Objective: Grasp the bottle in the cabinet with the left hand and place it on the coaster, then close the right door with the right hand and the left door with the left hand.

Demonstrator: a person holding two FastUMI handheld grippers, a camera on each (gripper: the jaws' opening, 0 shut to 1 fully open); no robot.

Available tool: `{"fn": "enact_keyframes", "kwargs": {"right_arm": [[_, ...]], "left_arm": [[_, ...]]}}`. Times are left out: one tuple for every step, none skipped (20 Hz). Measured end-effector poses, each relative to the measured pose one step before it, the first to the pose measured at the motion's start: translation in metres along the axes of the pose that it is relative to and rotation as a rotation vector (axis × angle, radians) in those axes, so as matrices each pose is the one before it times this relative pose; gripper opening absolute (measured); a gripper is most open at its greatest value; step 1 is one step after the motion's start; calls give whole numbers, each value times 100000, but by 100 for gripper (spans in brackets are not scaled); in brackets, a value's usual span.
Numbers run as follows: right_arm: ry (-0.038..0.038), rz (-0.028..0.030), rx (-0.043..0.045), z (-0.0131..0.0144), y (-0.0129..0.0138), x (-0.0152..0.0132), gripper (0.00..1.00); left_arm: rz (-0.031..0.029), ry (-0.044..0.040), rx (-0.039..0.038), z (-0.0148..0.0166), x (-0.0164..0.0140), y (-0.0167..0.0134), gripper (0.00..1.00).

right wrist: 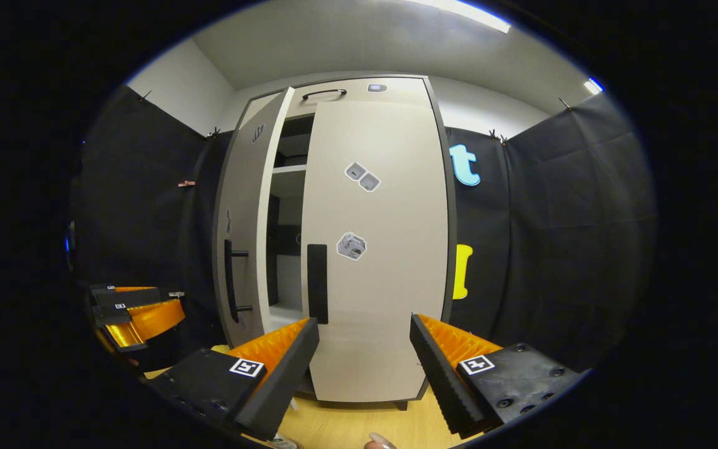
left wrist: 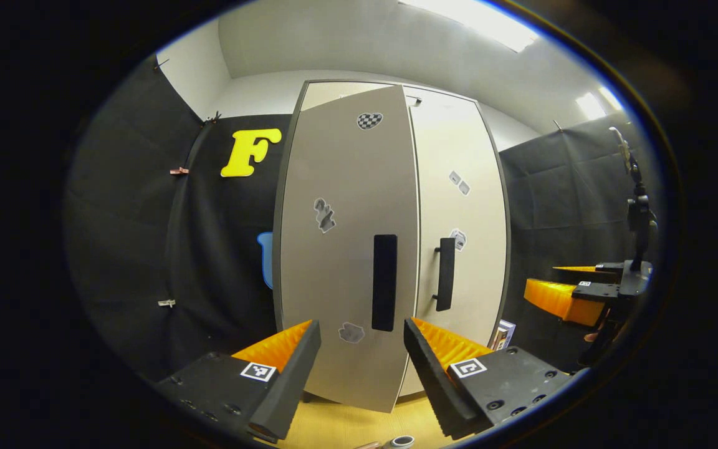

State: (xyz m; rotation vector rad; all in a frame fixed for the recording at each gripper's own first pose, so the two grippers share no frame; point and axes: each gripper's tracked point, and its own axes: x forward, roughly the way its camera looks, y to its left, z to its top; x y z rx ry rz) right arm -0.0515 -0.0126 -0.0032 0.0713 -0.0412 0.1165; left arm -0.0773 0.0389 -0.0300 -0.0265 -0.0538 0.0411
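The tall beige cabinet [left wrist: 459, 156] stands straight ahead. Its left door [left wrist: 346, 206] is swung partly out toward me, with the black handle [left wrist: 384, 282] just beyond my left gripper [left wrist: 362, 330], which is open and holds nothing. The right door [right wrist: 378, 249] lies flat against the cabinet front, its handle [right wrist: 317, 284] just past my open right gripper [right wrist: 365, 325]. Through the gap between the doors I see shelves [right wrist: 289, 168] inside. A small round grey top [left wrist: 401, 441] peeks in at the bottom edge; I cannot tell if it is the bottle.
A light wooden tabletop [left wrist: 340, 427] runs under the cabinet. Black cloth walls [right wrist: 552, 249] close in on both sides. The right gripper [left wrist: 574, 293] hovers to the right of the cabinet, and the left gripper [right wrist: 138, 312] to its left. A fingertip [right wrist: 379, 442] shows at the bottom edge.
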Motion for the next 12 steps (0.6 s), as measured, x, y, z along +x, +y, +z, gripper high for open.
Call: {"fn": "enact_keyframes", "kwargs": {"right_arm": [[-675,-562,-1004,209,29,-247,98],[95,-14,-661,-9,163,-203,98],[339,179,-11,-213,170,-140,97],[444,-38,83,-145,74,-83,97],[292,-248,-111,-10,-23,-161,97],[66,-350,-70,40,-74,-15,97],[-329,-88,223,85,-32,-55,97],[-289,-344,265,139,-43,-40,98],[-76,-370,103,39,-152,-46,97],[-75,-440,-1,66,-126,30,97],[-21,-334,-45,-48,-87,99,98],[-29,-287,-30,5,-37,100,98]], "left_arm": [[589,-388,941,127,-15,-175,86],[-144,-408,905,70,69,-224,86],[-310,-199,792,95,15,-285,86],[-199,1,778,-57,-22,-114,86],[-157,50,565,-73,-14,-94,86],[-366,95,-171,-90,8,-149,86],[-582,10,-844,-133,-54,-191,86],[-652,-131,-1008,116,47,-122,86],[-215,-205,-698,74,271,170,86],[143,-85,-83,129,101,150,86],[174,-119,6,26,13,60,86],[-91,-19,-102,-22,115,-26,86]]}}
